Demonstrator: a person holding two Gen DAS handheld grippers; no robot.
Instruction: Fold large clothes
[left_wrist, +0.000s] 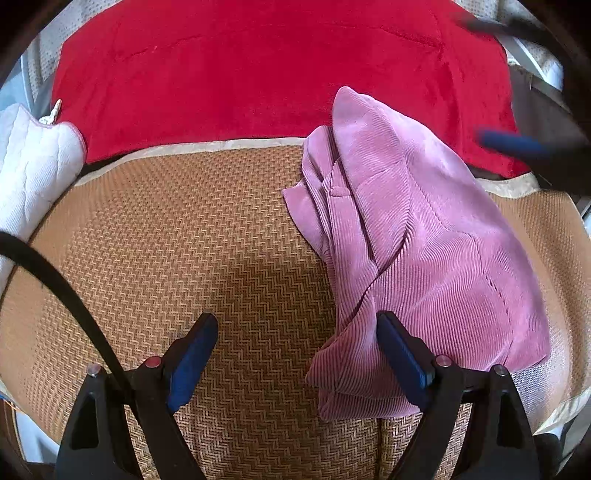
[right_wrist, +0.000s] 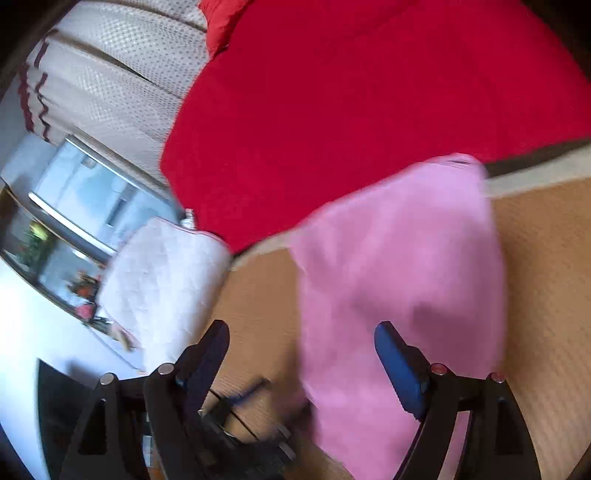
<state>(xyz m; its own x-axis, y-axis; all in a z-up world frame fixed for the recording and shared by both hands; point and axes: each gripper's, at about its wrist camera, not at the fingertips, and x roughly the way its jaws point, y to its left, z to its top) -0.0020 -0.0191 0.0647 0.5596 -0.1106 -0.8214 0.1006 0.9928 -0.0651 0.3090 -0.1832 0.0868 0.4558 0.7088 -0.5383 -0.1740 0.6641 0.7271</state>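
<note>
A pink corduroy garment lies folded in a long bundle on the woven brown mat, to the right of centre. My left gripper is open and empty, just above the mat, with its right finger at the garment's near edge. In the blurred right wrist view the garment lies ahead. My right gripper is open and empty above the garment's near left edge. Part of the right gripper shows blurred at the far right of the left wrist view.
A red blanket covers the surface beyond the mat. A white quilted cloth lies at the mat's left edge; it also shows in the right wrist view. A black cable crosses the near left. A window is at left.
</note>
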